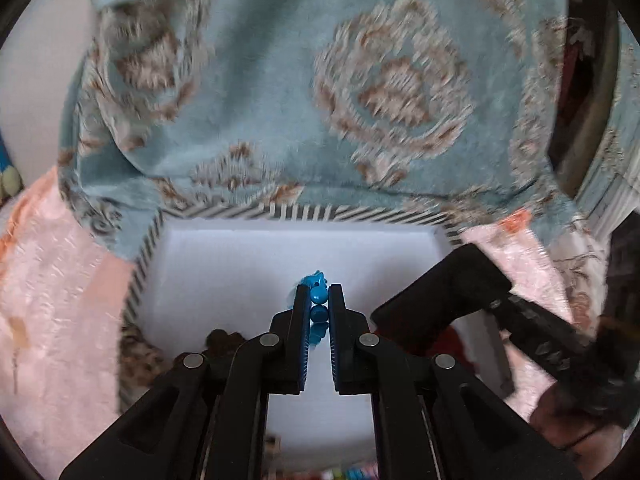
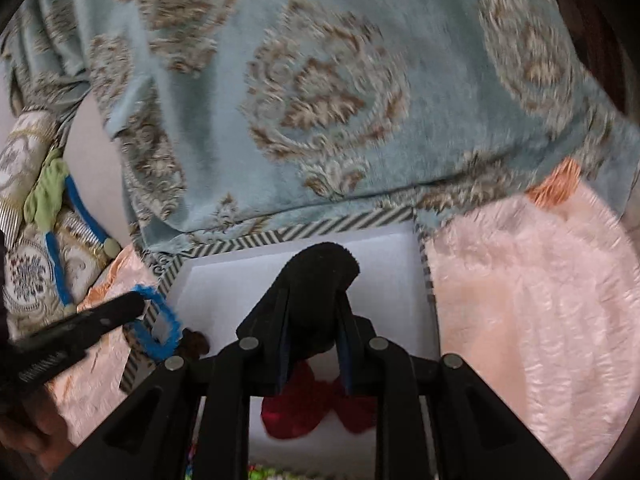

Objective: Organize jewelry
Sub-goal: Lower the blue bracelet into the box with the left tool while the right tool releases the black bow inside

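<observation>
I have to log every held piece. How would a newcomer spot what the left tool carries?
Find the white box with the striped rim. Over it, the left tool is shut on a blue bead piece, the only bright blue thing there.

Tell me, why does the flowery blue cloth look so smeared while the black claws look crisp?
Left wrist view: the blue cloth is streaked with motion blur, while the left claw stays sharp. Right wrist view: same smear, and the fisheye lens bows the striped box rim.

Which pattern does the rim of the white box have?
The rim of the box has black-and-white diagonal stripes, which show best in the left wrist view.
</observation>
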`<state>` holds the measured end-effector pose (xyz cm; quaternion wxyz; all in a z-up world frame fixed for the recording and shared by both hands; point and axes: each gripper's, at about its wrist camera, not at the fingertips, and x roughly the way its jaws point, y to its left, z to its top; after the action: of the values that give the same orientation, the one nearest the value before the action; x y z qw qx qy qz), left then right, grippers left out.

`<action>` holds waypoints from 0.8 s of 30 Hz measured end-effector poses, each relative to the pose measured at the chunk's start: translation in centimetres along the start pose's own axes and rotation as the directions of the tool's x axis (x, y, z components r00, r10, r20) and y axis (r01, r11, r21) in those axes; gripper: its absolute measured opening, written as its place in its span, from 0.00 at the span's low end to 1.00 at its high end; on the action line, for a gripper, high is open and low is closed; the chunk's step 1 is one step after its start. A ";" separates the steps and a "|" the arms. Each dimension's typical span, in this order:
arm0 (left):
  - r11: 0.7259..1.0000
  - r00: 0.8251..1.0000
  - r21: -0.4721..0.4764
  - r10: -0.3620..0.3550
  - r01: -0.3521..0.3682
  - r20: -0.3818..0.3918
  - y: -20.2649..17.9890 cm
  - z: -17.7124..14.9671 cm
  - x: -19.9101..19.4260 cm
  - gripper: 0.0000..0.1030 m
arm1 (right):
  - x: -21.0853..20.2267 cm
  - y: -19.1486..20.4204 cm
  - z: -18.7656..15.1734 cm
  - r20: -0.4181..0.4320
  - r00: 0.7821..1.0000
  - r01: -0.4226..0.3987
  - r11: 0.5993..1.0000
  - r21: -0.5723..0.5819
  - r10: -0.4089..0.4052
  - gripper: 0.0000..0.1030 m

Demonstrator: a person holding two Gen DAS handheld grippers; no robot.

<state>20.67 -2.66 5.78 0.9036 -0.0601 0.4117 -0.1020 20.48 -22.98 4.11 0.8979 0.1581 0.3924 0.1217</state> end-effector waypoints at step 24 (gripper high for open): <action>0.995 0.994 -0.006 0.100 -0.101 -0.030 5.1 -3.5 -2.3 0.15 | -3.4 1.2 -1.5 0.028 0.994 0.106 0.992 -0.073 -0.104 0.50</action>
<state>17.20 2.78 4.17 0.9012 -0.0413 0.4279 -0.0556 16.99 -22.82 5.89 0.9130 0.1053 0.3845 0.0870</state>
